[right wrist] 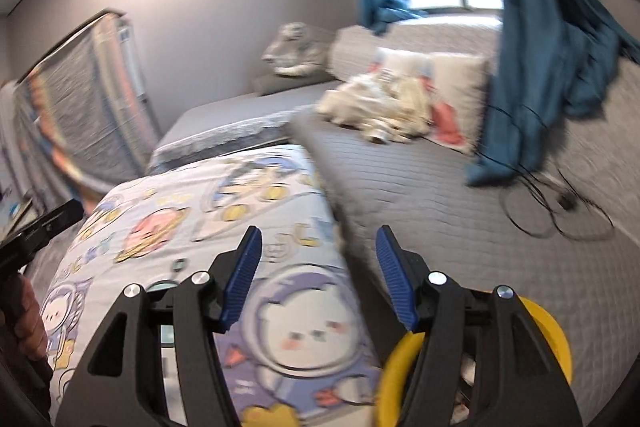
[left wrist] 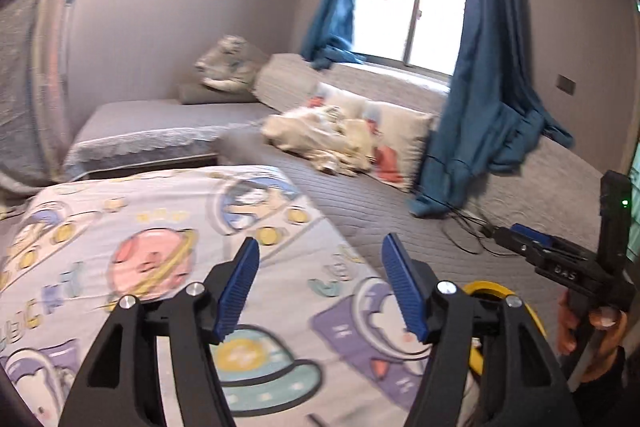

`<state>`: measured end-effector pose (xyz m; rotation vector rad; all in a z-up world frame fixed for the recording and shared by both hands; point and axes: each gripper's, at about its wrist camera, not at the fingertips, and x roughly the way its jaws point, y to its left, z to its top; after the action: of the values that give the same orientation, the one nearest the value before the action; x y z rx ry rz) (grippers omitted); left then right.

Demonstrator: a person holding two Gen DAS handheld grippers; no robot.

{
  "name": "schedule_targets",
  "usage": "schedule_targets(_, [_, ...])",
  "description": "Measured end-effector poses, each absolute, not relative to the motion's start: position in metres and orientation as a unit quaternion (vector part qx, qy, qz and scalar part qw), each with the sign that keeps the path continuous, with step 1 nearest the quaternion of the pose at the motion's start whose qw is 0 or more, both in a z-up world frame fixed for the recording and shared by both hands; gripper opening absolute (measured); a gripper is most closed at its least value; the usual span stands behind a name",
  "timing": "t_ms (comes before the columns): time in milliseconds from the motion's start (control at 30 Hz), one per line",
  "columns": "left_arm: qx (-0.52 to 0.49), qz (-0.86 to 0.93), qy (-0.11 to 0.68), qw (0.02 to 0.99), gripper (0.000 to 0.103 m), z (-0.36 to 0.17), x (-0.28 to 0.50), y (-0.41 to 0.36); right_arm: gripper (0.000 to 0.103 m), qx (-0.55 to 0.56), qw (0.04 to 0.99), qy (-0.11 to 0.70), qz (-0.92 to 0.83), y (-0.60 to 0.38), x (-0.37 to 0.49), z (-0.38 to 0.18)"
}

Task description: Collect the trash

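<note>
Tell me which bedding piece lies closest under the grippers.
The cartoon space-print quilt, folded, directly beneath both grippers; the cream bundle and printed pillow lie farther, toward the window.

free: grey mattress [right wrist: 420,187] ahead | obstacles: cables [right wrist: 560,211], curtain [right wrist: 532,75], probably yellow bin [right wrist: 556,339]

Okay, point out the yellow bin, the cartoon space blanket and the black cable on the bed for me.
yellow bin [right wrist: 558,337]: right wrist view, on its yellow rim, right side.
cartoon space blanket [left wrist: 152,263]: left wrist view, on the pink planet print.
black cable [right wrist: 520,223]: right wrist view, on the loop lying on the grey cover.
</note>
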<state>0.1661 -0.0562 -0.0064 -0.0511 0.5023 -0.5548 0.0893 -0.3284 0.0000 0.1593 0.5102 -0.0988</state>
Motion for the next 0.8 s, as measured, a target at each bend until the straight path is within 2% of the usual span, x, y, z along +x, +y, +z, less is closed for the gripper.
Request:
schedule_targets(33, [-0.029,-0.258,0.241,0.935,0.07,-0.005,0.165,-0.044,0.064,0.072,0.965,0.248,-0.043,-0.318,0.092,0.003])
schedule_targets(100, [-0.037,-0.23,0.233,0.944,0.074,-0.004,0.159,-0.018,0.067,0.06,0.968,0.243,-0.028,-0.293,0.096,0.009])
schedule_targets(233, [-0.049,-0.194,0.211,0.957,0.093,-0.003,0.14,0.018,0.076,0.045,0.973,0.227,-0.018,-0.256,0.092,0.015])
schedule_targets(300, [-0.058,-0.179,0.193,0.963,0.095,-0.001,0.128,0.033,0.086,0.038,0.976,0.212,-0.023,-0.243,0.087,0.016])
schedule_targets(433, [-0.068,-0.154,0.17,0.971,0.095,0.0,0.107,0.05,0.094,0.036,0.981,0.186,-0.034,-0.225,0.072,0.014])
schedule_targets(800, [-0.048,-0.073,0.116,0.989,0.095,-0.006,0.052,0.047,0.095,0.044,0.987,0.116,-0.105,-0.215,0.022,0.003])
